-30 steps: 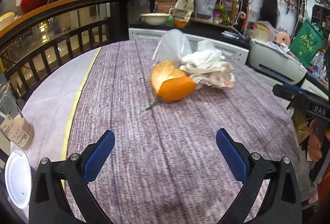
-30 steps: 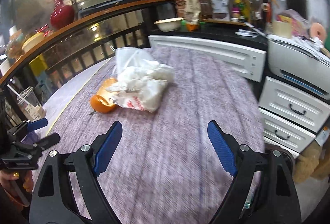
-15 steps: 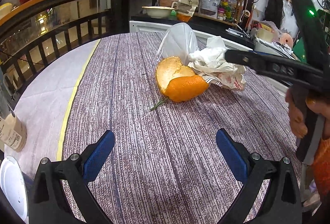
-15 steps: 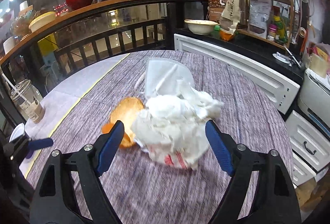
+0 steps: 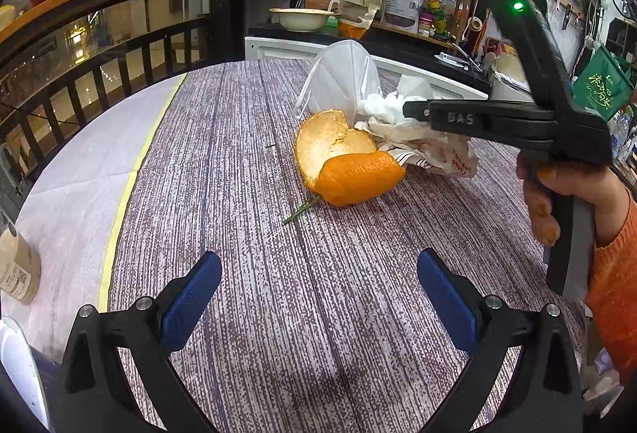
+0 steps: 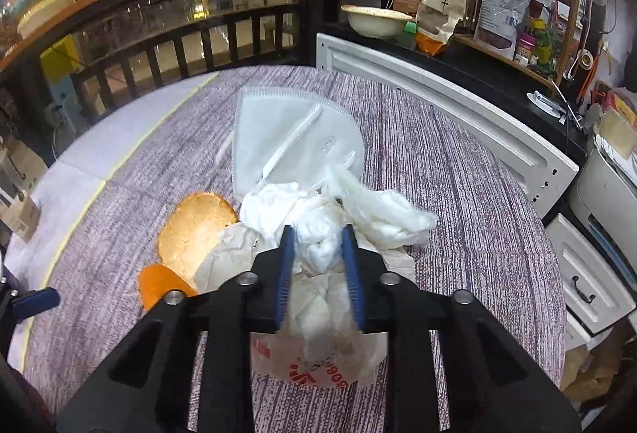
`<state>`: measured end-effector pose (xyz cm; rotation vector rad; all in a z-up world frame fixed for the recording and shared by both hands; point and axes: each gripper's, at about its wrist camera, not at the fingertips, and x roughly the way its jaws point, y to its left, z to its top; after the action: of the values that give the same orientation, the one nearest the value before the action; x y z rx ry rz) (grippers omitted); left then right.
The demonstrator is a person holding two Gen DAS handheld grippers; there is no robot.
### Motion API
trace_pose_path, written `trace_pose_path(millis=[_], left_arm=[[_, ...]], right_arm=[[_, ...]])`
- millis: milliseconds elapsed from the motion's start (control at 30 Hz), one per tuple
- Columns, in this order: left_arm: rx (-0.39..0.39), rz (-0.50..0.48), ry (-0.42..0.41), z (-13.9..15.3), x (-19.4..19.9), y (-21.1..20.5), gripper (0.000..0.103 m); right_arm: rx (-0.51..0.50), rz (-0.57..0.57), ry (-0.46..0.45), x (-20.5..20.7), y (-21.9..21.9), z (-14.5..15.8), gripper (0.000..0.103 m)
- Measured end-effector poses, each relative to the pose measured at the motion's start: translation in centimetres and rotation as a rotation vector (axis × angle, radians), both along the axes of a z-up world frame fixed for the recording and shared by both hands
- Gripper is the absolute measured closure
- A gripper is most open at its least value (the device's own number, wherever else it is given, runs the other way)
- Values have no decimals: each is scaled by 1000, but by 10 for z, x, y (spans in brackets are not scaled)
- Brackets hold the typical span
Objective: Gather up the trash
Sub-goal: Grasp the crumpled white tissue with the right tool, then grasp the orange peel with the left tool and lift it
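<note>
Right wrist view shows the right gripper (image 6: 316,247) closing its jaws on the crumpled white tissue (image 6: 318,230), the pads pressing its sides, atop the trash pile on the table (image 6: 458,194) beside an orange peel (image 6: 195,230). Left gripper (image 5: 318,273) hovers spread wide, holding nothing.

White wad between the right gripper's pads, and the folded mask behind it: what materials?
White wad: looks like soft tissue paper, matte, finely crumpled; the right gripper is closing on it. Mask: probably nonwoven fabric, matte white, with a crimped edge seam, a flat fold and thin ear loops.
</note>
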<state>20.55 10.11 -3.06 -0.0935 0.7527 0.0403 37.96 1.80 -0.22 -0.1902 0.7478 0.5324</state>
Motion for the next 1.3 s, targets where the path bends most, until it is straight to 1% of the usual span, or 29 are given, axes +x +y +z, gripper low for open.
trace_pose_path(millis=[100,267,400,500,567,667,733,800,833,867,900,933,1000,1033,1133,1233,1300], left_arm=[[11,-9,-8,2,4,-3,6],[41,-28,-15,4,11,-9,6],[90,-52,-23,4,23,-14,6],[129,-73,-21,2,37,-18,10],[159,-84,-9,-2,48,-22,16],[208,-102,0,-6,60,-28,20],[256,-123,7,-10,67,-34,20],[300,-127,17,-14,72,-39,25],[316,-129,24,-17,75,-40,30],[316,-127,33,-20,78,-40,37],[307,-125,42,-22,81,-39,40],[297,-123,47,-23,82,-38,46],[285,-102,40,-21,83,-34,51],[265,-95,31,-18,82,-32,55],[204,-78,40,-15,80,-23,60],[162,-64,33,-11,74,-14,65],[142,-60,29,-11,68,-13,66]], right_arm=[[51,5,-25,-7,-9,11,84],[114,34,-66,-28,-25,33,84],[154,36,-89,-47,-46,50,84],[172,36,-88,-59,-59,54,84],[173,36,-96,-67,-67,55,84],[176,29,-89,-75,-78,54,84],[189,19,-77,-78,-87,52,84],[199,6,-61,-81,-95,49,84],[200,3,-56,-82,-97,47,84],[200,1,-52,-83,-99,46,84],[201,-4,-50,-84,-102,44,84],[202,-10,-47,-84,-104,41,84],[207,-19,-38,-85,-109,38,84],[212,-27,-33,-86,-112,36,84],[219,-37,-16,-87,-120,30,84],[225,-45,-14,-91,-124,27,84],[231,-50,-15,-94,-127,26,84]])
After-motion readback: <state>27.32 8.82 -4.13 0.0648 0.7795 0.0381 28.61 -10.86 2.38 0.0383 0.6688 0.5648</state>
